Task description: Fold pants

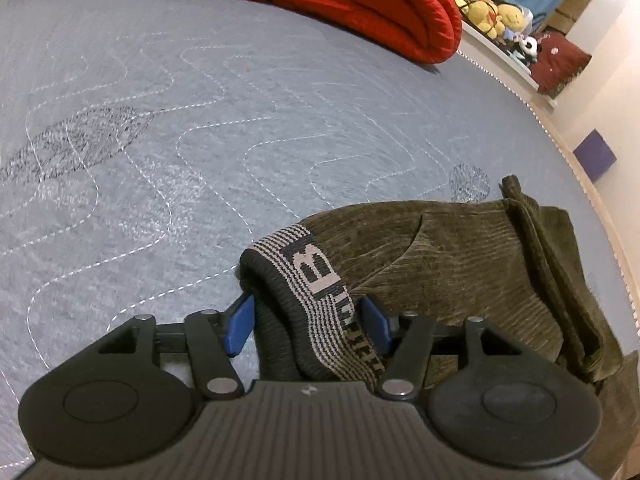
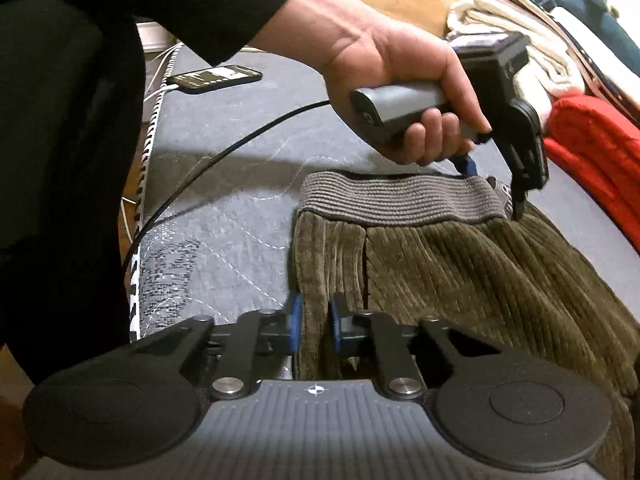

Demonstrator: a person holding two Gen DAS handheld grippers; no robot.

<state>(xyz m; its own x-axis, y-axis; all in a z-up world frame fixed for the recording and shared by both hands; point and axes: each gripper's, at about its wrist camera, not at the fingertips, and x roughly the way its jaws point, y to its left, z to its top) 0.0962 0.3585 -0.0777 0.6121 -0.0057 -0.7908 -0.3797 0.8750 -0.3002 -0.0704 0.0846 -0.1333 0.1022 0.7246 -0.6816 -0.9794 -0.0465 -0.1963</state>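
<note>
Olive-brown corduroy pants (image 1: 460, 252) (image 2: 460, 272) lie on the blue-grey quilted bed cover (image 1: 160, 140), near its right edge in the left wrist view. The striped waistband (image 1: 316, 280) rises between the blue pads of my left gripper (image 1: 308, 322), whose jaws stand wide around it without pinching. In the right wrist view a hand (image 2: 384, 64) holds that left gripper (image 2: 494, 184) at the far end of the grey ribbed waistband (image 2: 400, 200). My right gripper (image 2: 315, 328) is shut on the near side edge of the pants, below the waistband.
A folded red quilt (image 1: 360, 4) (image 2: 592, 148) and pale blankets (image 2: 516, 28) lie at the far end of the bed. Plush toys (image 1: 492, 12) sit on a shelf beyond it. A phone (image 2: 216, 78) and a black cable (image 2: 224, 152) lie on the cover near the person's dark sleeve (image 2: 80, 120).
</note>
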